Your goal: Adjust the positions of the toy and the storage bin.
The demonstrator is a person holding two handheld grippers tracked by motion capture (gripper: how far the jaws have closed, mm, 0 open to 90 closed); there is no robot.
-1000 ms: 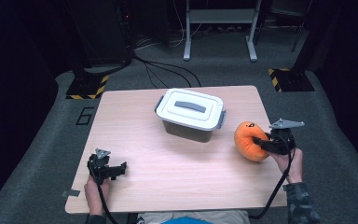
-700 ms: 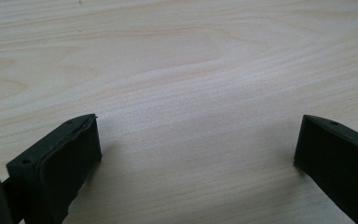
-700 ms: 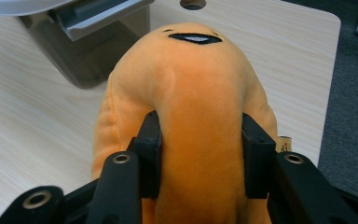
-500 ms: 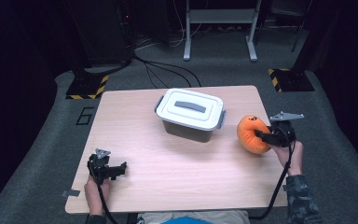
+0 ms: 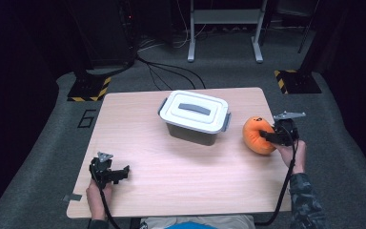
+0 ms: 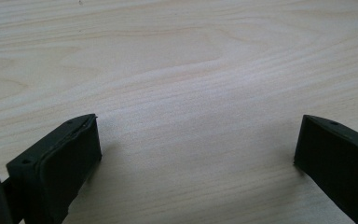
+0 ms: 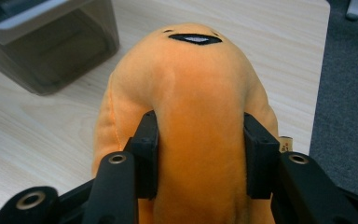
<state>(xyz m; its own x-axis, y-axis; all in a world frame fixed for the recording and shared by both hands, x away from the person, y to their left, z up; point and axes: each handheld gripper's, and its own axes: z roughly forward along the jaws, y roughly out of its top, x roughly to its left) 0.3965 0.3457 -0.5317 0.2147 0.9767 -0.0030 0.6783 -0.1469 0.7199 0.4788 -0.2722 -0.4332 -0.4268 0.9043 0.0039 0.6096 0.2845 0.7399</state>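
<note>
Lifted slightly, orange plush toy [image 5: 256, 136] sits clamped in right gripper [image 5: 268, 135]; left gripper [image 5: 121, 172] gapes.

My right gripper [image 7: 198, 156] is black, set against an orange plush toy [image 7: 191, 93] with a black-and-white stitched mark. My left gripper [image 6: 196, 158] is black too. The bench [image 5: 138, 138] is pale wood grain. The box [image 5: 194, 117] has a white lid, grey handle and grey-brown body.

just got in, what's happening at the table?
A person holds a claw in each hand. The right claw is shut on an orange plush toy near the table's right edge, beside a closed grey-lidded storage box. The left claw is open over bare tabletop at the near left corner.
</note>
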